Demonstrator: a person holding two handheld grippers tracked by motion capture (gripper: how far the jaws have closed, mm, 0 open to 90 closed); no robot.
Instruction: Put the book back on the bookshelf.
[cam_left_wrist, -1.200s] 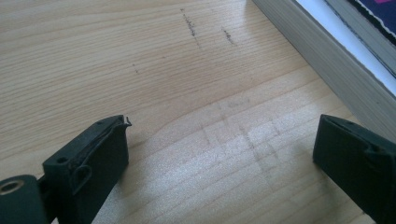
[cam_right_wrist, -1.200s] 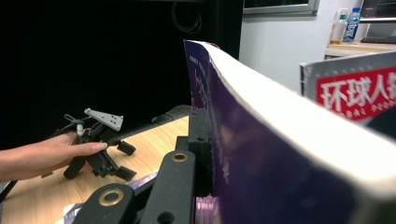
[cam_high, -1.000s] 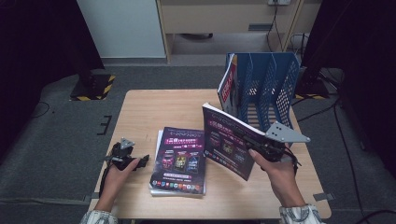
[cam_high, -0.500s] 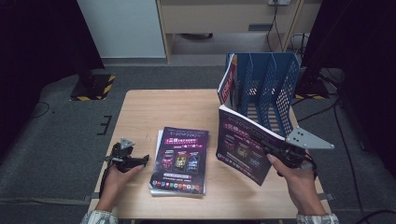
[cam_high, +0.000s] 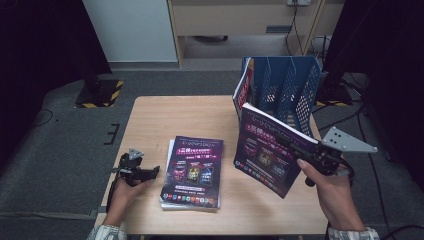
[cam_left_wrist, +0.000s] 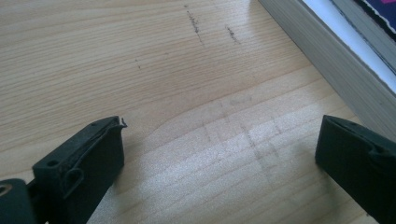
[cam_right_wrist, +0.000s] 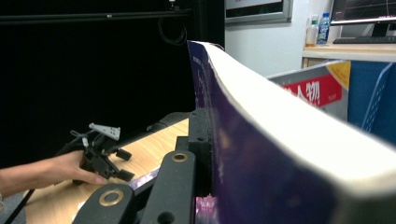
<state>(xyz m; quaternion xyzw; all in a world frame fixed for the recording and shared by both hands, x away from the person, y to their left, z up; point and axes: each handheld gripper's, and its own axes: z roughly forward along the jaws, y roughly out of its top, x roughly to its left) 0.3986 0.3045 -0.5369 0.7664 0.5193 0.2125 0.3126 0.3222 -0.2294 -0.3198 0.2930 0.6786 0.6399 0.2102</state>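
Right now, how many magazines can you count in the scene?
3, perhaps more: one held by the right gripper, one standing in the blue rack, one topping the table stack, which may hide others.

- Bare table (cam_high: 165, 117) runs open from 9 to 12 o'clock of the magazine stack (cam_high: 192, 172).
- Blue file rack (cam_high: 290, 87) blocks 2 o'clock, with 1 held magazine (cam_high: 270, 150) before it.

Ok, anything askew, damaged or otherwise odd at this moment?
Only small things. The book clamped in the right gripper hangs tilted above the table, and its pages bow in the right gripper view. In the blue file rack, a red-covered book leans outward. Nothing looks spilled or damaged.
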